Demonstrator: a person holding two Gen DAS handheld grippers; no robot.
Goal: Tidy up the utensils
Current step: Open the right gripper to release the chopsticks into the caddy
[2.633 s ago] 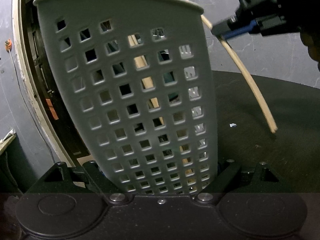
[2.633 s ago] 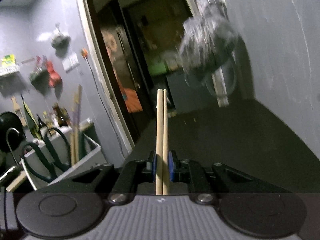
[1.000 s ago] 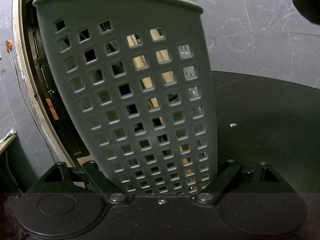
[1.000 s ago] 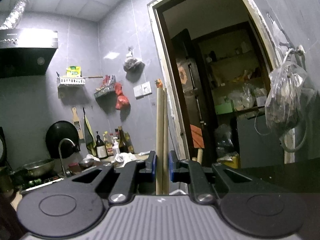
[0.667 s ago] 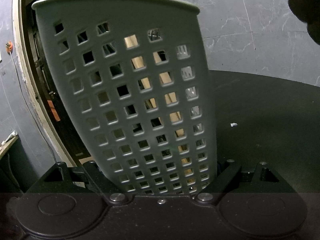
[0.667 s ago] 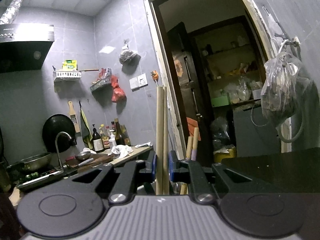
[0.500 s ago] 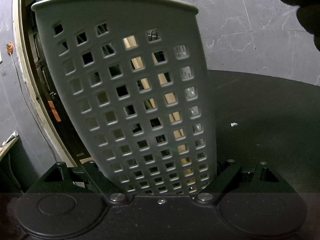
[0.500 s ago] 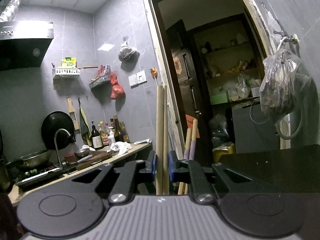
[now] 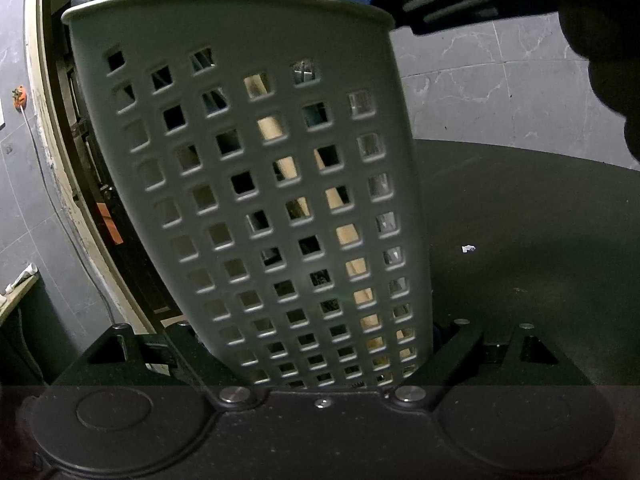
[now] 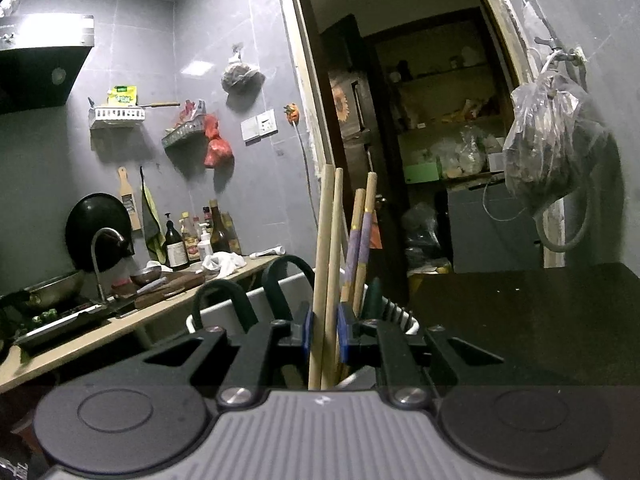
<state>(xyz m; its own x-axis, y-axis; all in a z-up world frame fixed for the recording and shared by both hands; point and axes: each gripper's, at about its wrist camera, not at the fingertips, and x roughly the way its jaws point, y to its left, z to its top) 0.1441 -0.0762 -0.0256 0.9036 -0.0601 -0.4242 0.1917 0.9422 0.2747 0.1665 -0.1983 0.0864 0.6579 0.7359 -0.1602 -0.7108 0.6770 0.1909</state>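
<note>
Gripping pale chopsticks (image 10: 326,264), perforated grey holder (image 9: 248,184), likely plastic

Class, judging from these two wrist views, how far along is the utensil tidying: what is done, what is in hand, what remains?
Done: purple-banded chopsticks and dark-handled tools already stand in the perforated holder, which the left claw grips. In hand: the right claw is shut on a plain wooden pair above the holder's rim. Left: lowering and releasing them.

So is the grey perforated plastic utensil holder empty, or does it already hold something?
Not empty. The grey perforated plastic utensil holder shows pale wooden sticks through its holes, and purple-banded chopsticks stand in it.
</note>
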